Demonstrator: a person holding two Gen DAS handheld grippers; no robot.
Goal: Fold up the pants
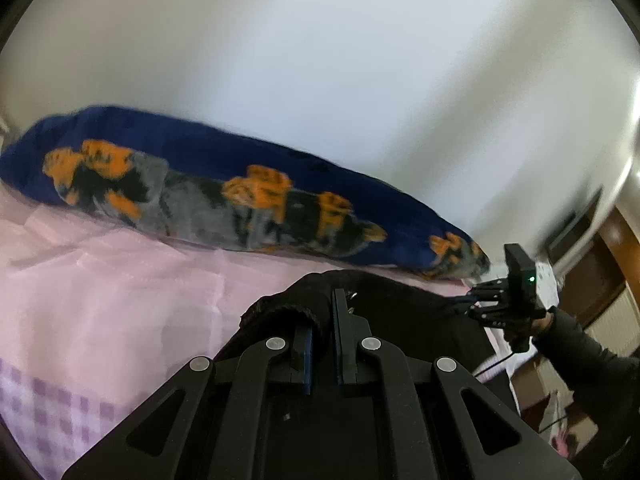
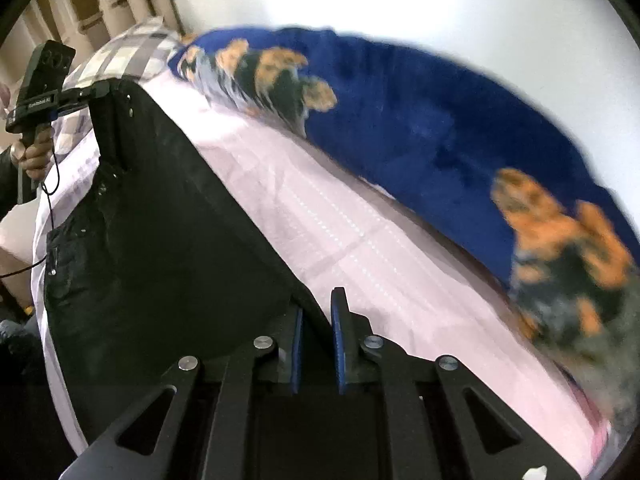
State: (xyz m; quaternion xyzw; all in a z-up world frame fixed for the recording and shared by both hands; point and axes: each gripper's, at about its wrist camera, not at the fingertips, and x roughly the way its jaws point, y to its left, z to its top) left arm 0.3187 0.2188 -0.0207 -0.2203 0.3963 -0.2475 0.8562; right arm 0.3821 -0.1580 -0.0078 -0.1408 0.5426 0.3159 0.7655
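Pants [image 2: 160,208] hide both grippers' clamped jaws' tips.

Ahead of my right gripper [image 2: 316,316] the blue blanket [image 2: 420,120] smears with blur, its far end cut off; the pants [image 2: 160,220] run under my fingers [image 2: 339,320], hiding the pinched edge

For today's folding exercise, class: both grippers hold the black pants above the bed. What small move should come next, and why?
Probably carry both held ends forward together and lower them. The left gripper and right gripper each pinch an edge of the pants, which hang taut between them over the pink sheet, not yet laid flat.
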